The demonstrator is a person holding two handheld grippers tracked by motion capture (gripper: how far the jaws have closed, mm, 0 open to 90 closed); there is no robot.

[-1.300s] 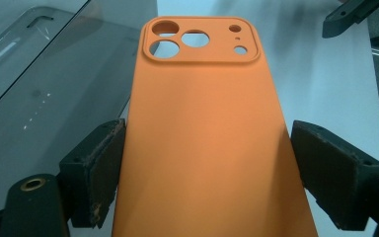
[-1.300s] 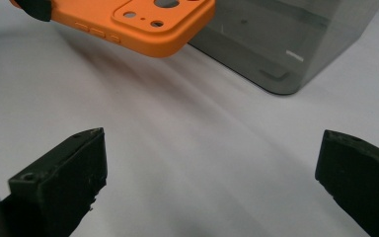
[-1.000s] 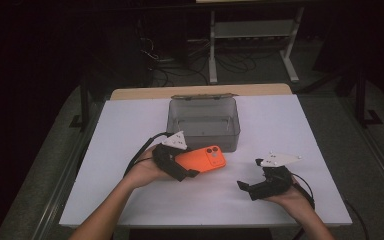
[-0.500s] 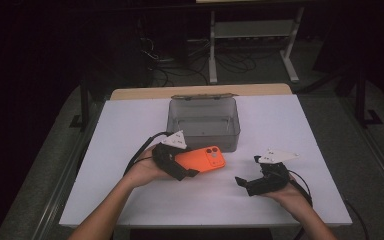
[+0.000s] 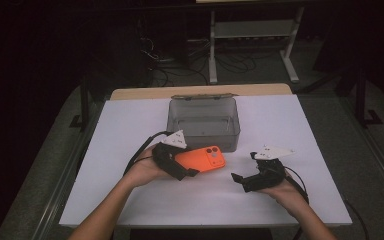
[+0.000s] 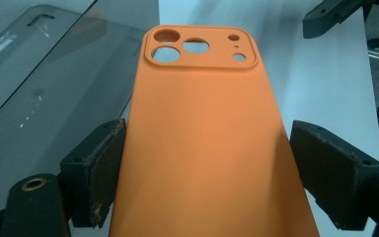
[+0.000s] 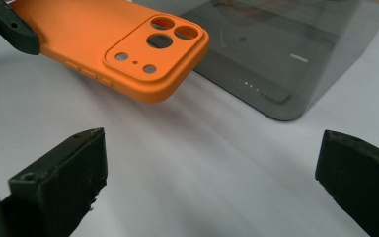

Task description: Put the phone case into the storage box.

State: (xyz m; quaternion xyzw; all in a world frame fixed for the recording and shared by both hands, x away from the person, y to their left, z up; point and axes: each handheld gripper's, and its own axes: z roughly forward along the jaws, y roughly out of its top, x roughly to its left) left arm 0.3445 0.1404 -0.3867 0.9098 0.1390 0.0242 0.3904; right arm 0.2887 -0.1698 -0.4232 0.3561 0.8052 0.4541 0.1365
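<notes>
Orange phone case (image 5: 203,160) unmoved, clamped in left gripper (image 5: 176,161) jaws – right gripper (image 5: 250,178) jaws wide, empty

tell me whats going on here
A person at a white table holds a pair of tongs in each hand. The left tongs are shut on the sides of an orange phone case, holding it just in front of a grey box, camera cutouts pointing toward the right tongs. Those are open and empty, off to the side and aimed at the case.
</notes>
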